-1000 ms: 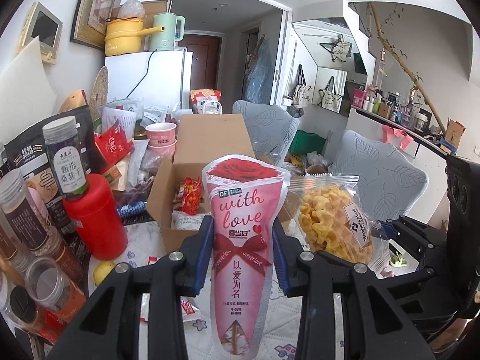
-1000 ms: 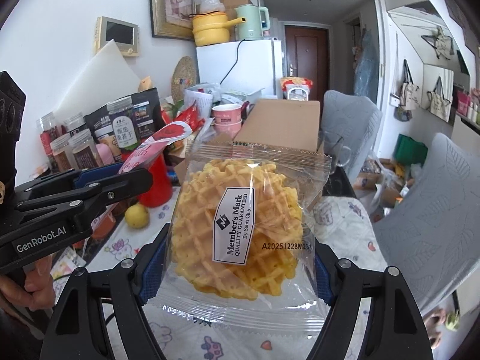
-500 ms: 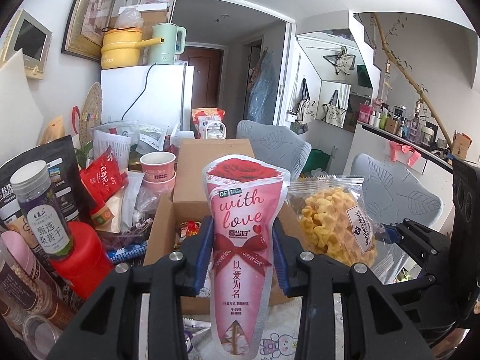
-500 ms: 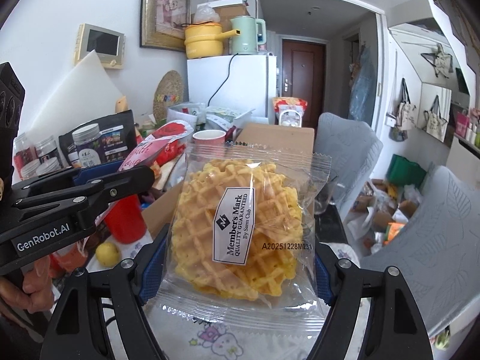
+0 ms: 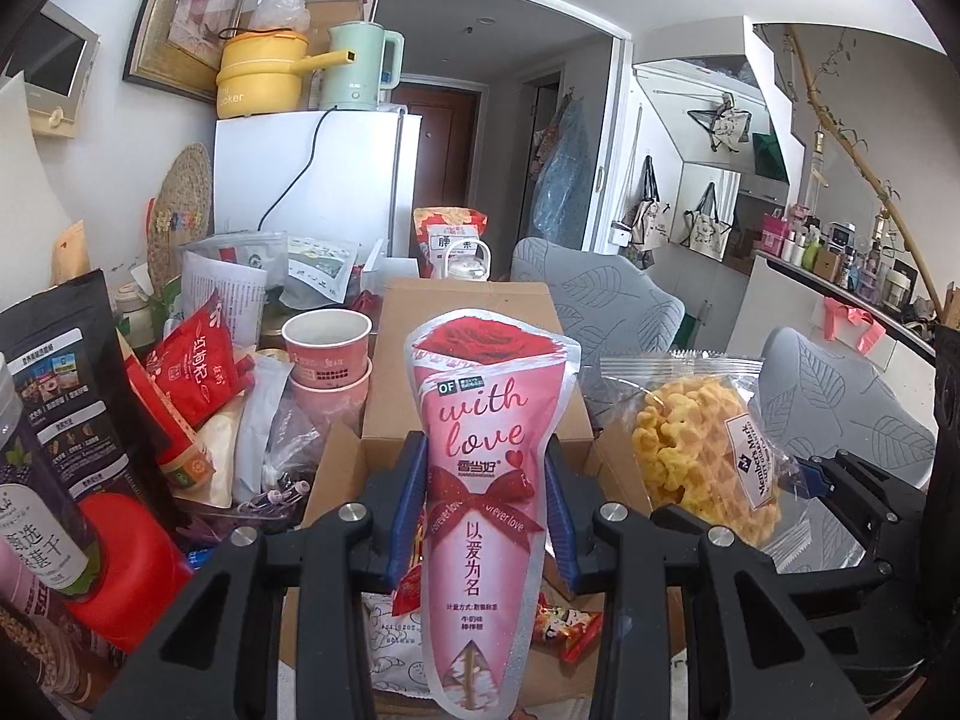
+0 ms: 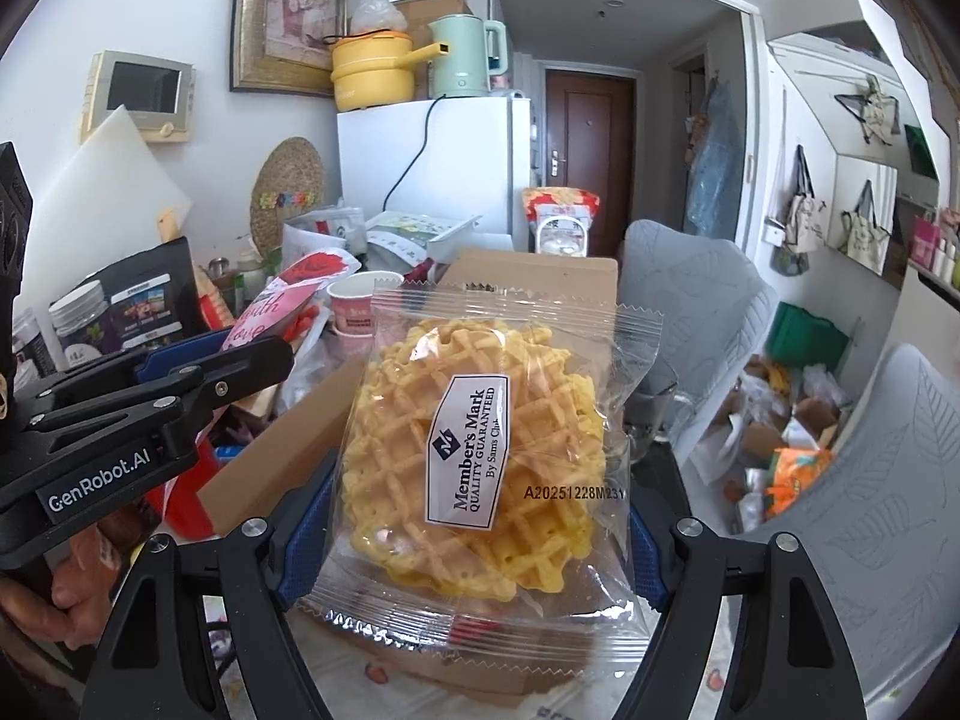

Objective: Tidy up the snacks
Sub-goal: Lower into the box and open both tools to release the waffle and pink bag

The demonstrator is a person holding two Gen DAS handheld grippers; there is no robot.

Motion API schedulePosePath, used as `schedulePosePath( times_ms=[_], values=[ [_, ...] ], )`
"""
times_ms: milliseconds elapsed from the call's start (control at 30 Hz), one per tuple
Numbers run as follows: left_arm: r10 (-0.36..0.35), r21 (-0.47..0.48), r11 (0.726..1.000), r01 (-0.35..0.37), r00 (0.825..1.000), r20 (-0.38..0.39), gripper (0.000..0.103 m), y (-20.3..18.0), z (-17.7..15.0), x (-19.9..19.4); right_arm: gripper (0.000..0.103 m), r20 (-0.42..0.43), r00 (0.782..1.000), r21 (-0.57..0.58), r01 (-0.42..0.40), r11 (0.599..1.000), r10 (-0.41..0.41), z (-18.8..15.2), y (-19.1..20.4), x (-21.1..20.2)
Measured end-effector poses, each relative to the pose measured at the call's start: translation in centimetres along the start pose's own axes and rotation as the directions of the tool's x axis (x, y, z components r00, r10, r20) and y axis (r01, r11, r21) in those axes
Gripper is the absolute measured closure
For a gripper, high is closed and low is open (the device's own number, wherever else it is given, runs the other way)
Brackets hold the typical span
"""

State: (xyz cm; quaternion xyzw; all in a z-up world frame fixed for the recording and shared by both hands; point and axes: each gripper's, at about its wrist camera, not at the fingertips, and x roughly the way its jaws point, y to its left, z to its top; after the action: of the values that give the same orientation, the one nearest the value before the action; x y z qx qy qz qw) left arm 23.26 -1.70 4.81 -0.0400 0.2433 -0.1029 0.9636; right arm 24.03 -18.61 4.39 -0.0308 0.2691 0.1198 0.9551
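Two snack packs [image 5: 480,480] [image 6: 480,456] between claw fingers

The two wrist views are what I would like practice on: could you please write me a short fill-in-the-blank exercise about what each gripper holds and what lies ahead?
1. The left gripper is shut on the tall pink ____ pouch printed with a red rose.
2. The right gripper holds the clear packet of yellow ____.
3. Ahead of both lies an open brown ____ box.
4. On the white fridge sits a yellow ____ beside a pale green kettle.

Missing words: "with love"; waffles; cardboard; pot
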Motion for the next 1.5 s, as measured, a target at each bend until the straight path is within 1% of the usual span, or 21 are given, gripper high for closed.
schedulePosePath(
  times_ms=[200,333,600,767,900,1067,1200,1333,1433,1500],
  values=[
    [0.038,-0.010,0.999,-0.039,0.998,-0.044,0.067,1.0,-0.7,3.3,0.023,-0.045,0.999,0.002,0.019,1.000,-0.019,0.3,-0.5,3.4],
    [0.063,-0.008,0.998,-0.064,0.994,-0.090,0.067,1.8,-1.4,5.1,0.023,-0.073,0.997,0.003,0.017,1.000,-0.017,0.1,-0.7,5.2],
    [0.078,0.028,0.997,-0.074,0.982,-0.172,0.067,1.6,-2.6,7.8,0.023,-0.142,0.990,-0.009,0.016,1.000,-0.018,-0.9,-0.6,8.0],
    [0.097,0.048,0.995,-0.089,0.973,-0.209,0.067,1.7,-3.2,9.0,0.023,-0.180,0.983,-0.013,0.040,0.999,-0.042,-1.6,-0.8,9.3],
    [0.115,0.063,0.993,-0.103,0.964,-0.239,0.067,1.7,-3.7,10.0,0.023,-0.208,0.976,-0.018,0.060,0.998,-0.063,-2.0,-0.8,10.3],
    [0.142,0.079,0.989,-0.125,0.947,-0.287,0.067,1.9,-4.5,11.3,0.023,-0.249,0.964,-0.036,0.085,0.996,-0.091,-2.7,-0.6,11.9],
    [0.144,0.086,0.989,-0.124,0.945,-0.293,0.066,1.8,-4.5,11.4,0.023,-0.282,0.954,-0.044,0.095,0.994,-0.104,-3.2,-0.6,12.8],
    [0.151,0.107,0.986,-0.124,0.943,-0.298,0.066,1.4,-4.7,11.5,0.023,-0.305,0.944,-0.083,0.106,0.991,-0.126,-3.6,0.1,13.3],
    [0.141,0.123,0.987,-0.107,0.939,-0.313,0.065,0.7,-5.1,11.8,0.023,-0.313,0.939,-0.105,0.116,0.988,-0.144,-3.8,0.3,13.4],
    [0.134,0.120,0.988,-0.099,0.936,-0.327,0.065,0.6,-5.2,12.1,0.023,-0.327,0.932,-0.121,0.125,0.985,-0.158,-3.9,0.3,13.6]
  ],
)
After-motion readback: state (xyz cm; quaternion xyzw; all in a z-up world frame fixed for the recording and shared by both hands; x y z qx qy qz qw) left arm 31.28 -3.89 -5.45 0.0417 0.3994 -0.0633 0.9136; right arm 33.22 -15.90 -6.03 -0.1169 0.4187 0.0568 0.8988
